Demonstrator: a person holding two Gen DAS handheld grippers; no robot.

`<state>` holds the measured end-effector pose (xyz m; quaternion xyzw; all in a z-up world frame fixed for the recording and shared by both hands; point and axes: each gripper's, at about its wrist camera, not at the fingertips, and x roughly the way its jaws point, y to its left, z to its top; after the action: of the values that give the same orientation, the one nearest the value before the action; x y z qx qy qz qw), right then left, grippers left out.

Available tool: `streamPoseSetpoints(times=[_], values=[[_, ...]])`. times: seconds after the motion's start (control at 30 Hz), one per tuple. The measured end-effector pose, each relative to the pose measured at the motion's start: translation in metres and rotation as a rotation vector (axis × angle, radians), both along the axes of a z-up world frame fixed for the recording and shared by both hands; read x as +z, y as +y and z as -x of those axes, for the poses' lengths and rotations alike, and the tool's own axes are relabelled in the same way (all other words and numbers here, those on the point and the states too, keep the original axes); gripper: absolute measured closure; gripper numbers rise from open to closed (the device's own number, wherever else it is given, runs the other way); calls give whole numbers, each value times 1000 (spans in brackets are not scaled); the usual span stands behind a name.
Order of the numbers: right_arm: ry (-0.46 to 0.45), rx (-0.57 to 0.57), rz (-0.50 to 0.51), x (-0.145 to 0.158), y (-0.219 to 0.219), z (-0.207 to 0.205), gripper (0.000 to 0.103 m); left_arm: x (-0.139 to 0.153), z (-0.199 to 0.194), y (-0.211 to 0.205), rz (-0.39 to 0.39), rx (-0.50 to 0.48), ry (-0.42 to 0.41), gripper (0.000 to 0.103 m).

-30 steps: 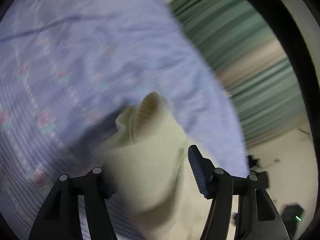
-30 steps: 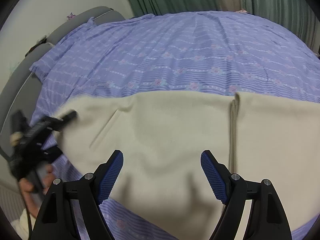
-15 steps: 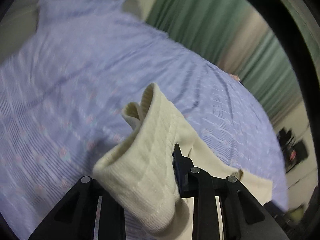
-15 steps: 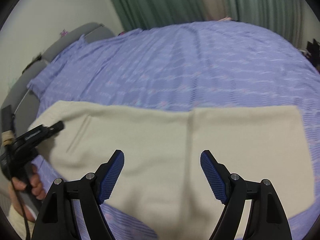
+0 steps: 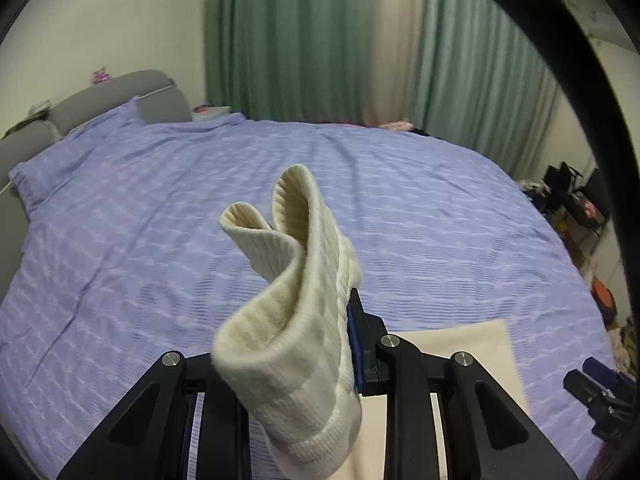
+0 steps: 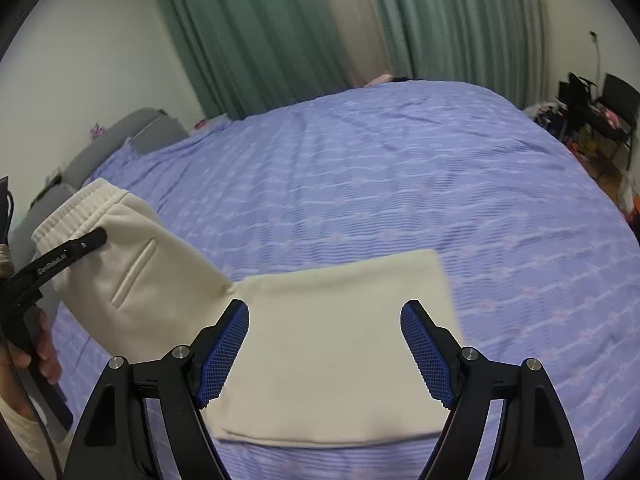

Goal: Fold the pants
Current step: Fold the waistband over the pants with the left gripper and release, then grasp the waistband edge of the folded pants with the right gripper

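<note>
Right wrist view: cream pants (image 6: pixel 332 344) lie low-centre on the purple bedspread (image 6: pixel 400 184), waistband lifted at left by the clamped left gripper (image 6: pixel 94 238); right gripper (image 6: pixel 324 354) gapes empty. Soft, probably light; grip hems.

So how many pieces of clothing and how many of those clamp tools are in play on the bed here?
Cream pants: 1, waistband end lifted, the rest flat on the purple bedspread
Grippers: 2, the left gripper shut on the waistband, the right gripper open over the pants
Total: 3
</note>
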<state>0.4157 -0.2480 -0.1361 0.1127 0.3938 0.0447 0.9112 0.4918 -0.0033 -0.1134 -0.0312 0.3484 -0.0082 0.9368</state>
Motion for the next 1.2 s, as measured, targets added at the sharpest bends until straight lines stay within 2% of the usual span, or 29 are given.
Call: streamPoseSetpoints(times=[0.13, 0.27, 0.33, 0.47, 0.6, 0.67, 0.73, 0.77, 0.8, 0.83, 0.9, 0.97, 1.03, 1.13, 1.2], values=[[-6, -34, -32, 9, -45, 13, 23, 3, -4, -59, -35, -32, 25, 77], [0, -42, -34, 9, -82, 21, 23, -13, -12, -123, -112, -40, 85, 77], [3, -41, -27, 7, -96, 24, 23, -28, -16, -149, -147, -44, 115, 77], [24, -37, -9, -5, -123, 27, 23, -60, -23, -189, -137, -48, 204, 77], [46, -36, 5, -22, -147, 29, 23, -93, -25, -216, -160, -36, 259, 75], [60, -41, 15, -30, -158, 30, 23, -108, -27, -224, -121, -38, 305, 65], [71, -47, 13, -36, -166, 31, 23, -112, -26, -235, -39, -65, 351, 46], [80, -51, 9, -39, -170, 31, 23, -108, -22, -241, 1, -83, 353, 39], [87, -58, -1, -42, -175, 32, 23, -101, -15, -247, 17, -97, 326, 28], [88, -63, -10, -44, -179, 34, 23, -93, -8, -249, 17, -108, 292, 21], [91, -69, -26, -47, -184, 35, 23, -77, 7, -250, 15, -116, 228, 16], [91, -53, -37, -51, -185, 34, 23, -68, 21, -238, 31, -111, 198, 16], [92, -32, -41, -55, -184, 32, 23, -65, 30, -221, 5, -82, 185, 16], [79, 12, -61, -57, -174, 25, 23, -72, 40, -193, -69, -31, 175, 16], [64, 55, -80, -58, -161, 17, 23, -82, 42, -172, -88, -8, 185, 16]])
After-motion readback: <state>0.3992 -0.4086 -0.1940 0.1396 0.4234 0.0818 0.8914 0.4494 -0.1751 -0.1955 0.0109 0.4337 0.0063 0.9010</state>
